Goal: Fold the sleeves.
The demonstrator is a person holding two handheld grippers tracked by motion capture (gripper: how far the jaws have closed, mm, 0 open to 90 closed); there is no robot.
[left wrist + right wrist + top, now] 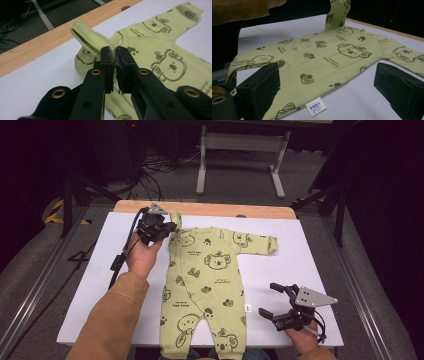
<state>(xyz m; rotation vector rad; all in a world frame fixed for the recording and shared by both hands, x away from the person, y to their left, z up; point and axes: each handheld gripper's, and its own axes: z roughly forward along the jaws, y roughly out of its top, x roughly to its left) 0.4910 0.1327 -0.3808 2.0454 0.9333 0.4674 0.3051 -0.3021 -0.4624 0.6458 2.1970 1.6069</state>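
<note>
A light green baby romper (205, 280) printed with koala heads lies flat on the white table (310, 255), legs toward me. My left gripper (170, 227) is shut on the romper's left sleeve (90, 40) and holds it lifted off the table, the ribbed cuff sticking up past the jaws. In the left gripper view that gripper (115, 53) has the fabric pinched between its black pads. My right gripper (270, 301) rests open on the table to the right of the romper's leg. Its wide-apart jaws frame the romper (324, 57) and a small white care label (316, 106).
A wooden strip (200, 209) runs along the table's far edge. Beyond it stands a grey table frame (240, 155) with cables on the floor. Metal rails (360, 285) flank the table on both sides. The romper's other sleeve (257, 242) lies stretched to the right.
</note>
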